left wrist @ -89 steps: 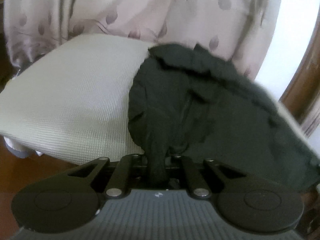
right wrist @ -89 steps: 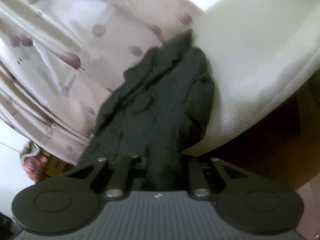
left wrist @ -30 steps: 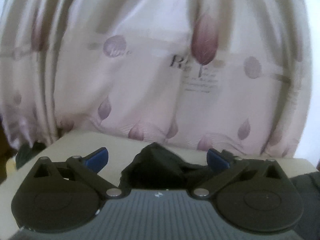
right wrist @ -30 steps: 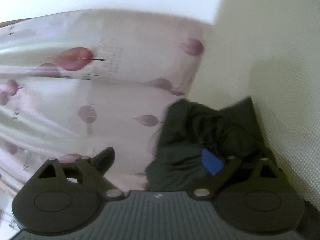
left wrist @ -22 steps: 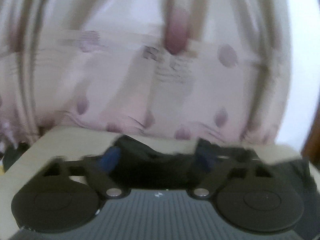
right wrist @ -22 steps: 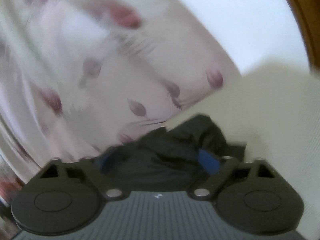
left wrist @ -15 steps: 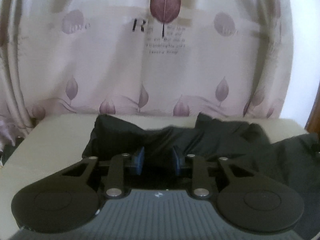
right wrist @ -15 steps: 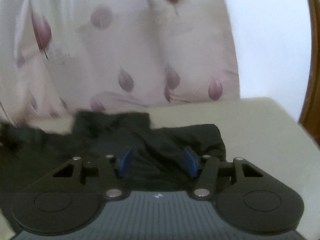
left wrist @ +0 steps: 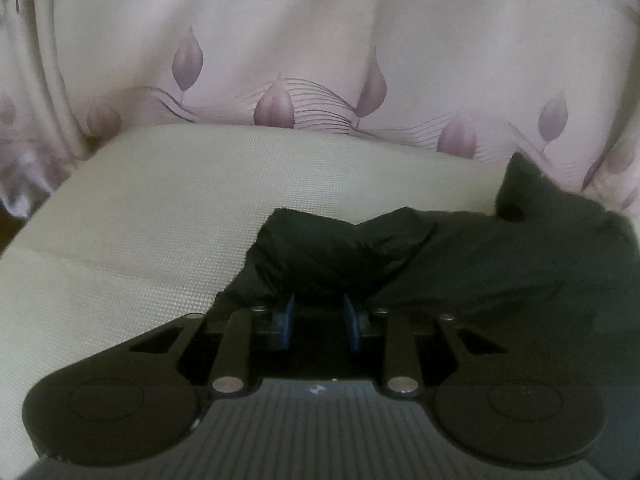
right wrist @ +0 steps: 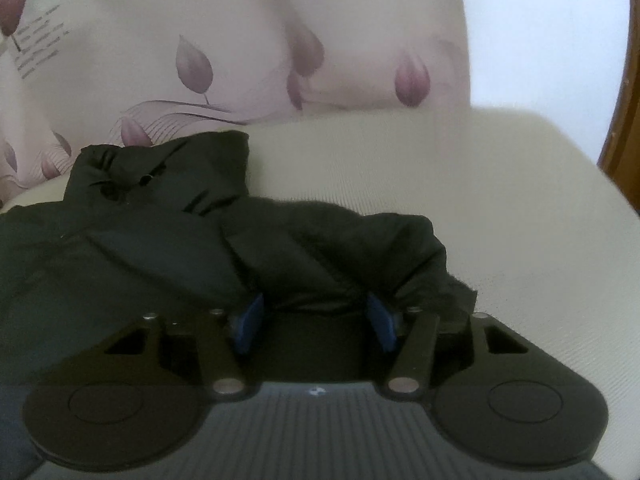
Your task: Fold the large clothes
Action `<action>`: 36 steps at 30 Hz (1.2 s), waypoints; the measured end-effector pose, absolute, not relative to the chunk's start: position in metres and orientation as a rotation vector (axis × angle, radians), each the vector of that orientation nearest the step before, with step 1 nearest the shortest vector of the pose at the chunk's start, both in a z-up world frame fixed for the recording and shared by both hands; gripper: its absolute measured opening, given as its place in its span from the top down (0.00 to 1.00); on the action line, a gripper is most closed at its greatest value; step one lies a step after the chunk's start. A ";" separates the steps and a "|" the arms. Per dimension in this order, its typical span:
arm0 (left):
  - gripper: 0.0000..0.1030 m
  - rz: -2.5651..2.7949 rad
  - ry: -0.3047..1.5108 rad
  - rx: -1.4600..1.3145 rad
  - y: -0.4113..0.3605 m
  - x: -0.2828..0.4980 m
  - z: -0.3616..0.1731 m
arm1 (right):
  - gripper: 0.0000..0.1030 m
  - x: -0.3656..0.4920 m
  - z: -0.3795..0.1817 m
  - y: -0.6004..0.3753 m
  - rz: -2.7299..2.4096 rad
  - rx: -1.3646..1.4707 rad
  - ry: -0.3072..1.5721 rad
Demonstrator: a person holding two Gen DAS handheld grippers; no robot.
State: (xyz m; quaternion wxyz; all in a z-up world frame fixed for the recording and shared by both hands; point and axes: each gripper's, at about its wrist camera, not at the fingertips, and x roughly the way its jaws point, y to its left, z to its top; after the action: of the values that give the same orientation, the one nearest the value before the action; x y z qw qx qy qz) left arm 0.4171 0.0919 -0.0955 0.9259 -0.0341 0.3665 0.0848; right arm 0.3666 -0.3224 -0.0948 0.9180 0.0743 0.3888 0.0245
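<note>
A black padded garment lies on a cream woven surface, bunched along its near edge. In the left wrist view its left end rises in a lump right in front of my left gripper, whose blue pads stand a narrow gap apart with dark cloth between them. In the right wrist view the garment spreads left, and its rolled right end sits between the blue pads of my right gripper, whose jaws stand wider apart around the fabric.
A pink curtain with purple leaf prints hangs right behind the surface. A white wall and a brown wooden frame are at the right. Bare cream surface lies to the right of the garment.
Both grippers let go of the garment, swung up open, then came back down to its near edge. Their jaws have narrowed around the cloth, the left more than the right.
</note>
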 end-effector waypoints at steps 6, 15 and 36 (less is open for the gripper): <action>0.69 0.199 0.729 -0.077 0.092 0.416 -0.106 | 0.44 0.366 -0.104 -0.317 0.028 0.143 0.790; 0.69 0.200 0.685 -0.072 0.090 0.412 -0.113 | 0.43 0.362 -0.113 -0.314 0.015 0.119 0.743; 0.69 0.190 0.648 -0.092 0.095 0.410 -0.118 | 0.41 0.353 -0.120 -0.312 -0.013 0.115 0.655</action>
State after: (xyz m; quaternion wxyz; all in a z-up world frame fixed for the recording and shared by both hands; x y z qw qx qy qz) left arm 0.4102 0.0952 -0.1181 0.9425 -0.0452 0.3178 0.0930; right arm 0.3525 -0.3116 -0.1205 0.9452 0.0565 0.3214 -0.0064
